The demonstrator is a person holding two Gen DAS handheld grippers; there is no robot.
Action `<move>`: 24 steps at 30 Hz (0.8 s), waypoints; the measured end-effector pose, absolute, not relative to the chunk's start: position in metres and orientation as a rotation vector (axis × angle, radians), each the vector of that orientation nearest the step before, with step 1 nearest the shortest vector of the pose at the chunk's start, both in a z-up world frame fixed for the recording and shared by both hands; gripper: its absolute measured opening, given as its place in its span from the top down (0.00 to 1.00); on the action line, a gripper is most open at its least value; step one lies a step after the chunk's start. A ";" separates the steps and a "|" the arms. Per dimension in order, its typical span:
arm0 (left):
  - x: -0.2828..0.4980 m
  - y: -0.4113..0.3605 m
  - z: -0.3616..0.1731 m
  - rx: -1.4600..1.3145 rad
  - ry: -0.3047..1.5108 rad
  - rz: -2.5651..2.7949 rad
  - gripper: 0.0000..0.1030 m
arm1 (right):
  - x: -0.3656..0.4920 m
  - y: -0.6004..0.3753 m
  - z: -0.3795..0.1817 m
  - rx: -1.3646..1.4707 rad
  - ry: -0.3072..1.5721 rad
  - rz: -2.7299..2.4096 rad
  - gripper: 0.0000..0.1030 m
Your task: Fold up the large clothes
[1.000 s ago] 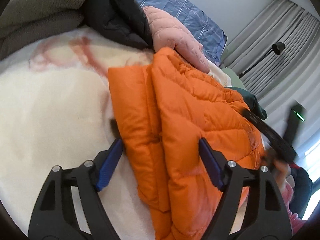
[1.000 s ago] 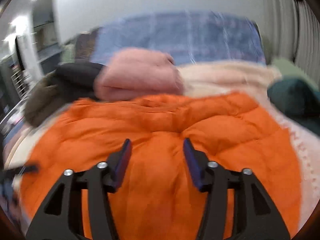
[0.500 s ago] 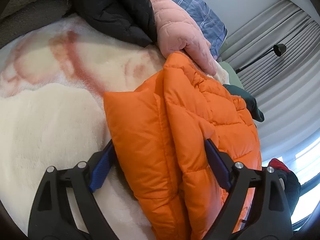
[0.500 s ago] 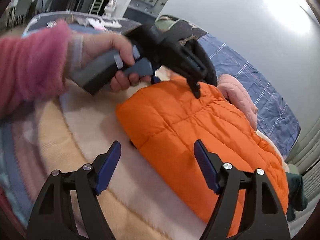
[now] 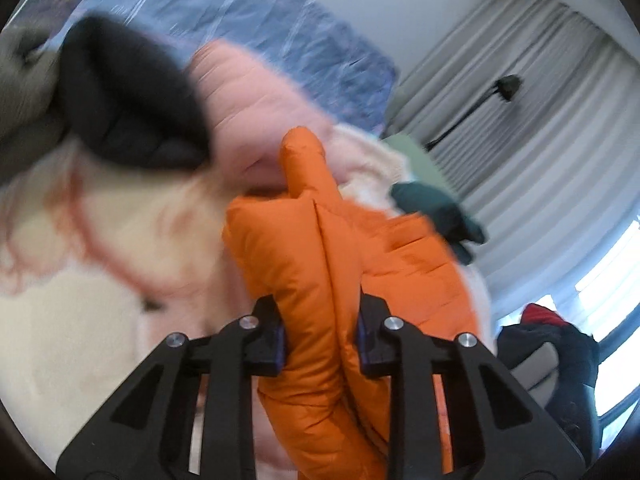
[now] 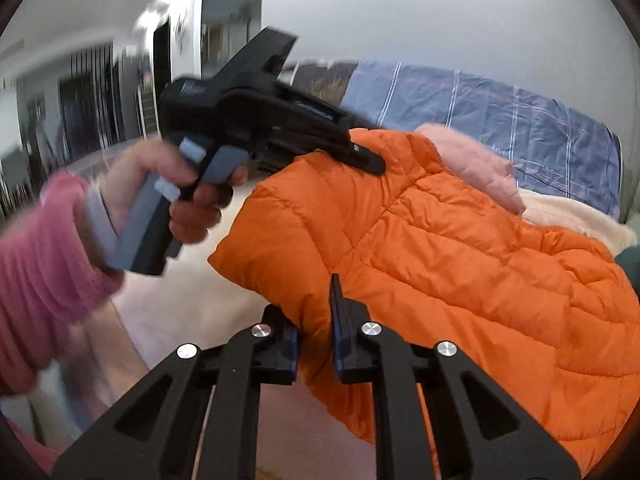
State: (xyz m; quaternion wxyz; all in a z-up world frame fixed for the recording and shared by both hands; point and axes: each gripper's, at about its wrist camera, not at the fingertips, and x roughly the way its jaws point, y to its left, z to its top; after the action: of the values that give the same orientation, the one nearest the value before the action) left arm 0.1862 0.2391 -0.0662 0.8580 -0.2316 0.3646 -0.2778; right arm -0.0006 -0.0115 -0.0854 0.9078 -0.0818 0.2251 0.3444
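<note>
An orange puffer jacket (image 6: 460, 248) lies folded on a cream fleece blanket (image 5: 80, 320) on the bed. My left gripper (image 5: 320, 336) is shut on a thick folded edge of the jacket (image 5: 304, 264) and lifts it. My right gripper (image 6: 314, 340) is shut on the jacket's near corner. In the right wrist view the left gripper (image 6: 372, 164) shows, held by a hand in a pink sleeve, clamped on the jacket's upper left edge.
A black jacket (image 5: 128, 112), a pink jacket (image 5: 256, 112) and a grey-brown garment (image 5: 20, 92) lie piled at the bed's head before a blue plaid pillow (image 6: 500, 120). A dark green garment (image 5: 436, 208) lies at the right. Curtains and a lamp (image 5: 508, 84) stand beyond.
Both grippers were open around the jacket's edges; both have closed on it. The left gripper has raised its edge off the blanket.
</note>
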 end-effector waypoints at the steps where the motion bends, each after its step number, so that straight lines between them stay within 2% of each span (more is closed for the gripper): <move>1: 0.184 0.232 -0.052 -0.478 0.743 -0.608 0.76 | 0.000 -0.024 -0.078 -0.101 0.459 0.743 0.88; 4: 0.179 0.207 -0.016 -0.439 0.699 -0.663 0.76 | 0.008 -0.063 -0.067 0.095 0.472 0.831 0.87; 6: 0.177 0.188 -0.001 -0.406 0.684 -0.678 0.76 | 0.010 -0.080 -0.063 0.140 0.493 0.873 0.84; 7: 0.177 0.172 0.007 -0.373 0.680 -0.667 0.76 | 0.010 -0.090 -0.062 0.150 0.500 0.889 0.79; 8: 0.177 0.164 0.011 -0.355 0.677 -0.653 0.76 | 0.009 -0.106 -0.058 0.168 0.490 0.918 0.70; 10: 0.178 0.142 0.018 -0.330 0.662 -0.627 0.76 | 0.001 -0.144 -0.048 0.232 0.410 0.949 0.61; 12: 0.178 0.130 0.021 -0.338 0.654 -0.622 0.76 | -0.001 -0.186 -0.039 0.303 0.348 0.914 0.61; 14: 0.178 0.122 0.024 -0.348 0.647 -0.616 0.76 | 0.019 -0.216 -0.038 0.384 0.376 0.800 0.61; 15: 0.179 0.118 0.024 -0.354 0.645 -0.619 0.76 | 0.044 -0.226 -0.042 0.413 0.442 0.709 0.62; 17: 0.178 0.106 0.026 -0.368 0.647 -0.637 0.76 | 0.090 -0.228 -0.053 0.414 0.555 0.580 0.80; 20: 0.173 0.083 0.032 -0.343 0.656 -0.630 0.76 | 0.166 -0.200 -0.083 0.393 0.736 0.574 0.84; 22: 0.169 0.070 0.035 -0.318 0.659 -0.629 0.76 | 0.217 -0.163 -0.125 0.511 0.898 0.727 0.86; 23: 0.169 0.062 0.035 -0.294 0.669 -0.619 0.76 | 0.228 -0.155 -0.136 0.546 0.922 0.758 0.98; 24: 0.174 0.053 0.032 -0.256 0.690 -0.568 0.76 | 0.241 -0.141 -0.150 0.567 0.954 0.787 0.99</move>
State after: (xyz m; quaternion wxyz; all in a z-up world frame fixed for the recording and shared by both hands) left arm 0.1738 0.0532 0.0318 0.8939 -0.1234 0.3326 -0.2740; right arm 0.2406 -0.1408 -0.1502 0.7775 0.2622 0.4409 0.3638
